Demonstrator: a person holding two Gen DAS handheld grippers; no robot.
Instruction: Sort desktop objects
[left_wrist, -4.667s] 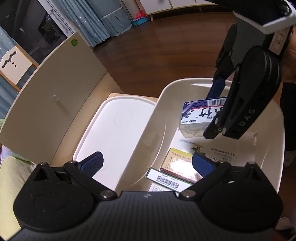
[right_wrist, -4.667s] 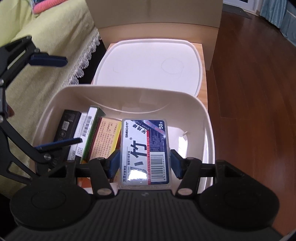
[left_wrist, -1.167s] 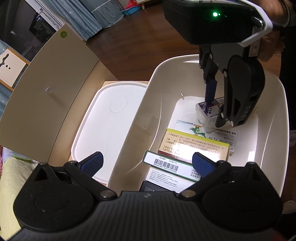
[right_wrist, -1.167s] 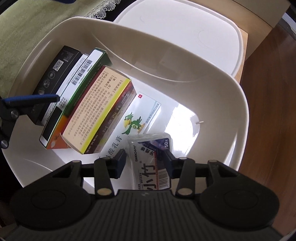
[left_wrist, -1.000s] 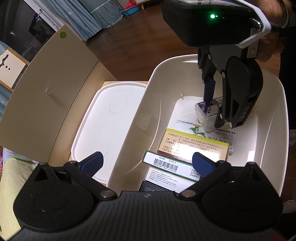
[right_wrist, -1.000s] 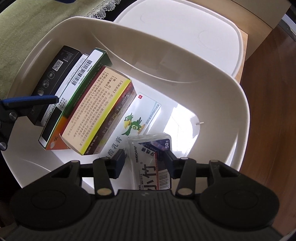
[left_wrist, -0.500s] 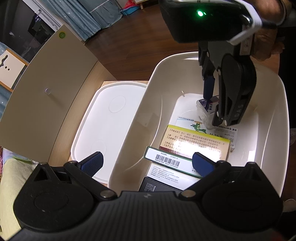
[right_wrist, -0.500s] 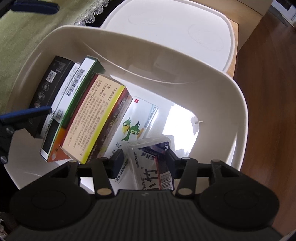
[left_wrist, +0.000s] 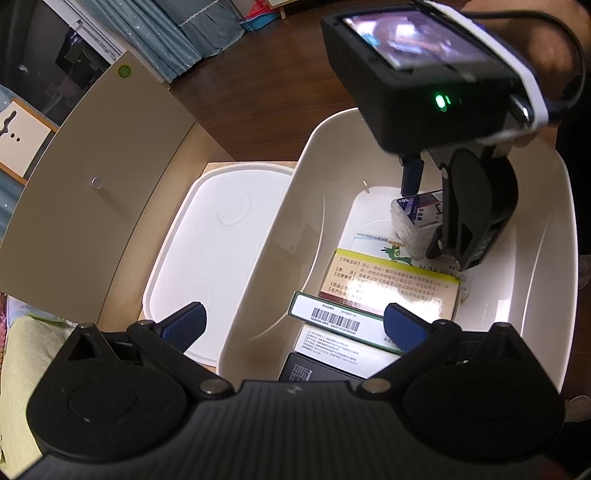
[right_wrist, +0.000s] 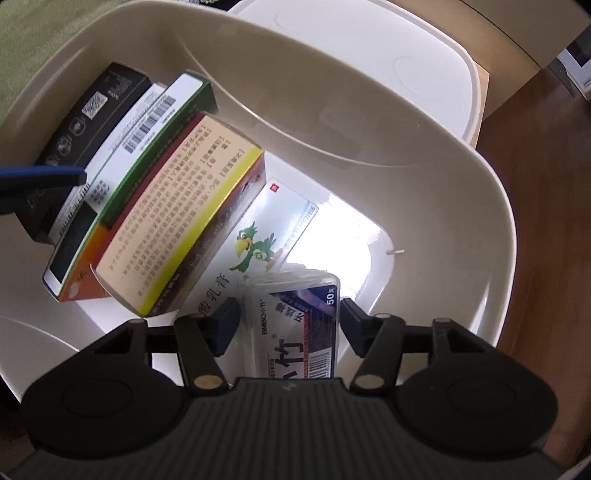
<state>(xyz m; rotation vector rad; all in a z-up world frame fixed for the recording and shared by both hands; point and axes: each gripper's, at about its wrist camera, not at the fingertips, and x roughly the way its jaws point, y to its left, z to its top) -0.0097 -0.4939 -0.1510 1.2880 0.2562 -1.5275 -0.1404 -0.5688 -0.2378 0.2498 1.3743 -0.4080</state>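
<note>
A clear toothpick box with a blue label rests inside the white bin, leaning on the flat parrot-printed box. My right gripper points down into the bin. Its jaws are opening, with the toothpick box between them and small gaps at both pads. In the left wrist view the right gripper stands over the toothpick box. My left gripper is open and straddles the near wall of the bin, holding nothing. A yellow-and-red medicine box, a green-edged barcode box and a black box stand side by side.
The bin's white lid lies on a wooden shelf to the left of the bin. A beige cabinet board rises behind it. Brown wooden floor lies beyond. A person's hand holds the right gripper. Yellow-green cloth lies at lower left.
The right gripper carried the toothpick box down into the bin, then its jaws widened off the box's sides. The left gripper has kept its place.
</note>
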